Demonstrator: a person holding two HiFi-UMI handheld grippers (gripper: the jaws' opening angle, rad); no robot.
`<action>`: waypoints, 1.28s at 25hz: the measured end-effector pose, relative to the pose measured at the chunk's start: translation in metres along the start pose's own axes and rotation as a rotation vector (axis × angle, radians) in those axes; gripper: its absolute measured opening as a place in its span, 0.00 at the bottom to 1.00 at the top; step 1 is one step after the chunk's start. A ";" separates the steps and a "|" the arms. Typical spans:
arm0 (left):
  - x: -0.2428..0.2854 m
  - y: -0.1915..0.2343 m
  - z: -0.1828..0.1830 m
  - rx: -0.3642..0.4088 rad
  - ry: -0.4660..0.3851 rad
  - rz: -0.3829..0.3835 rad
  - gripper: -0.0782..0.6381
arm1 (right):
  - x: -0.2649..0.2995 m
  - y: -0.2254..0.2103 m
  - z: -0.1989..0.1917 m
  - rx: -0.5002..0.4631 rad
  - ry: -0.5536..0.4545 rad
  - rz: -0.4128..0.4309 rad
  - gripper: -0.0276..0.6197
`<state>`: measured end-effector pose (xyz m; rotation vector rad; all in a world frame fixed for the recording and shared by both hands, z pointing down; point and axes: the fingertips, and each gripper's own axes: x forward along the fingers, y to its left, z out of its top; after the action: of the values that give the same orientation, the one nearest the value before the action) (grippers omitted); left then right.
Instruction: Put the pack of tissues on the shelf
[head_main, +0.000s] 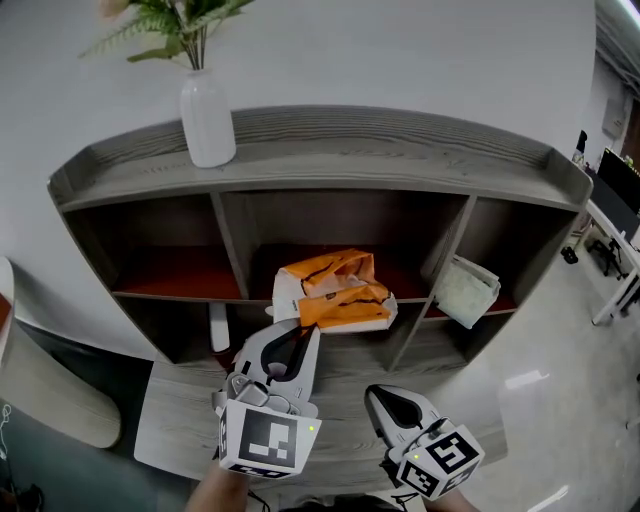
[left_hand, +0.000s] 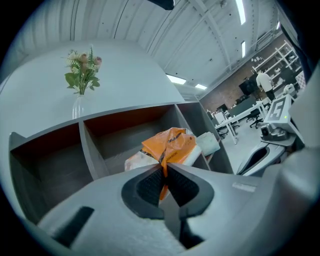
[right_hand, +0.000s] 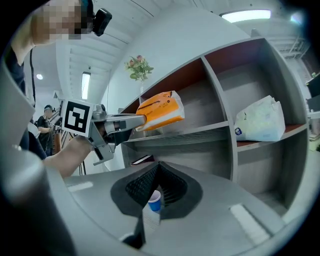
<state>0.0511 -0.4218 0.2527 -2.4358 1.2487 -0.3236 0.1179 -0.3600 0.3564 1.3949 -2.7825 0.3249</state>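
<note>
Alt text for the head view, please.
The left gripper, shut on an orange tissue pack, holds it at the middle compartment of a grey shelf unit. A white vase stands on top, a pale pack lies in the right compartment, and the right gripper hangs lower.

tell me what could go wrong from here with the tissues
The left hand-held gripper pinches only a thin fold of wrapper on the pack, so it could slip or tear. The pack is near the front edge of the shelf; released here, it may tip off.

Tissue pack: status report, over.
Left gripper shut on pack; right gripper shut. Pack at shelf middle bay. Nothing blocking.
</note>
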 end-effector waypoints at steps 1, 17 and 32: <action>0.004 0.002 0.001 0.001 0.002 0.009 0.12 | 0.000 -0.004 0.001 0.000 0.000 0.004 0.04; 0.054 0.030 -0.021 0.025 0.105 0.101 0.13 | 0.019 -0.046 -0.002 0.045 0.032 0.040 0.04; 0.066 0.034 -0.017 0.017 0.047 0.085 0.37 | 0.024 -0.056 -0.003 0.063 0.036 0.037 0.04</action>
<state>0.0584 -0.4979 0.2552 -2.3655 1.3596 -0.3676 0.1477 -0.4114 0.3724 1.3372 -2.7951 0.4374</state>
